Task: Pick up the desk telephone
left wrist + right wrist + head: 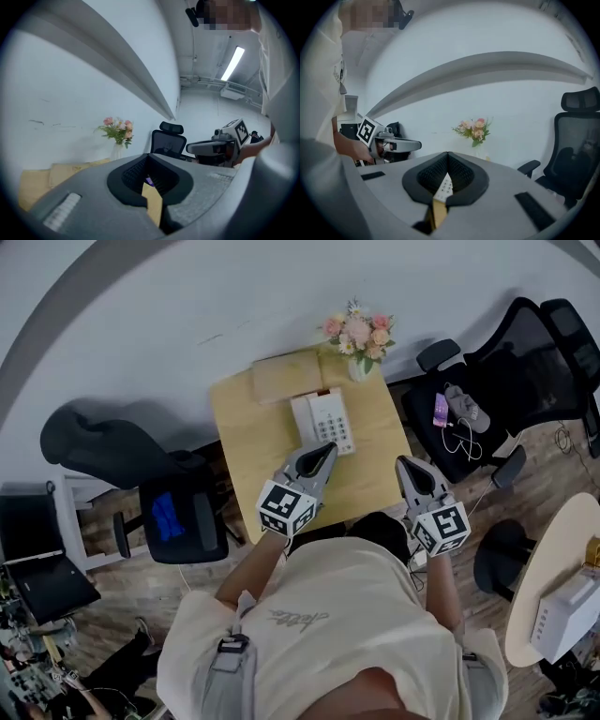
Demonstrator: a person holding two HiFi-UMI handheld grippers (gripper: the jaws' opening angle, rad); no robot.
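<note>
The white desk telephone (323, 420) lies on the wooden desk (246, 437), toward its far side, with the handset on the left and the keypad on the right. My left gripper (327, 449) hovers just in front of the phone's near edge, shut and holding nothing. My right gripper (403, 463) hangs shut and empty over the desk's near right corner, apart from the phone. In the right gripper view, a strip of the phone's keypad (445, 186) shows through the slit under the shut jaws. The left gripper view shows only desk wood below its shut jaws.
A vase of pink flowers (359, 336) and a flat brown package (286, 377) sit at the desk's far edge. A black office chair (487, 399) with shoes on it stands to the right, a dark chair (178, 512) to the left. A round table (553, 568) is at far right.
</note>
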